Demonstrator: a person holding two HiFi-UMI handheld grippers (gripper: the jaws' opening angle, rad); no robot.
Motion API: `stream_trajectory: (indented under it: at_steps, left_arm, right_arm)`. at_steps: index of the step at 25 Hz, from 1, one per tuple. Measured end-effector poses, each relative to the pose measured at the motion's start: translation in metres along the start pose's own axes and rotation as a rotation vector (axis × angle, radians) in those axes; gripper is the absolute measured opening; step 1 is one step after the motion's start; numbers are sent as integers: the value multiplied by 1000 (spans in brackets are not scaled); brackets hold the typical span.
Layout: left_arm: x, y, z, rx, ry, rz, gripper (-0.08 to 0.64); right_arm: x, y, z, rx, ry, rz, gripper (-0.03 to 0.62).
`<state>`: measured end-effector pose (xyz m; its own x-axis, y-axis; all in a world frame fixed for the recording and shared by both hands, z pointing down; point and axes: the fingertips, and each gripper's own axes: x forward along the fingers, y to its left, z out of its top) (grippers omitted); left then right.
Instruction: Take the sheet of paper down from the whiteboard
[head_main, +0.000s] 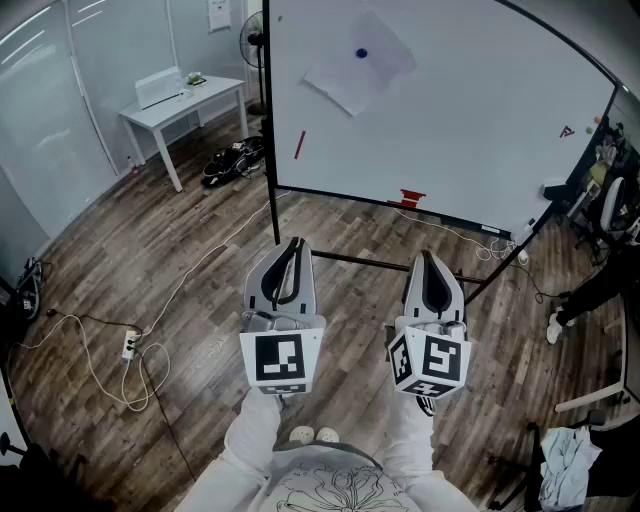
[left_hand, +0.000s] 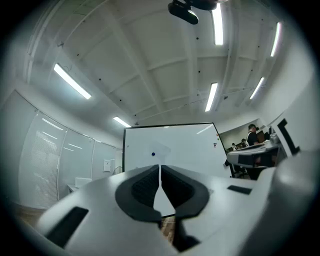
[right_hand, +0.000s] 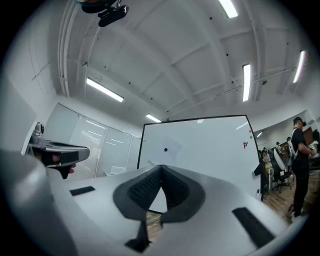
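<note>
Both my left tongs (head_main: 296, 243) and right tongs (head_main: 426, 256) are pressed together with nothing between them. They sit side by side, aimed at the whiteboard (head_main: 470, 130) but well short of it.

The sheet of paper (head_main: 345, 80) is high on the far left part of the board. A single blue magnet (head_main: 361, 53) near its middle appears to be all that pins it.

I judge the sheet light, thin and limp. It should flutter and sag once the magnet lets go, and it will crease or tear if I yank it against the magnet. The best hold looks like the free lower corner or a loose edge, pinched flat. The other tongs could then lift the magnet or slide it off.

The sheet hangs skewed, not square to the frame. Its long axis runs from lower left to upper right, with one corner pointing down toward the floor.
</note>
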<state>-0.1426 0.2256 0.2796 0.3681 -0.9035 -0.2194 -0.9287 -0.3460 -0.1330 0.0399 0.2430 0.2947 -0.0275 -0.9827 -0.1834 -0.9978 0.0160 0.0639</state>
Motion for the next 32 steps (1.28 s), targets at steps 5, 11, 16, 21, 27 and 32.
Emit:
stream_trajectory:
  at_steps: [5,11,16,21,27,32]
  left_arm:
    - [6,-7,-5,1,7,-1,15]
    - [16,-15,-16,-8,20,15,15]
    - [30,-14,-22,-11,30,39,15]
    - [53,-6,-37,-2,47,45,15]
    - [108,10,-65,-21,55,36,15]
    - [170,30,-80,-21,49,9,15]
  right_arm:
    - [3,-5,-8,2,11,9,2]
    - [12,-14,-20,5,20,33,2]
    - [27,-19,-30,13,34,51,3]
    - [56,-20,-45,15,53,62,3]
    - [113,-23,-68,16,67,62,3]
    - [177,-24,-77,14,64,43,3]
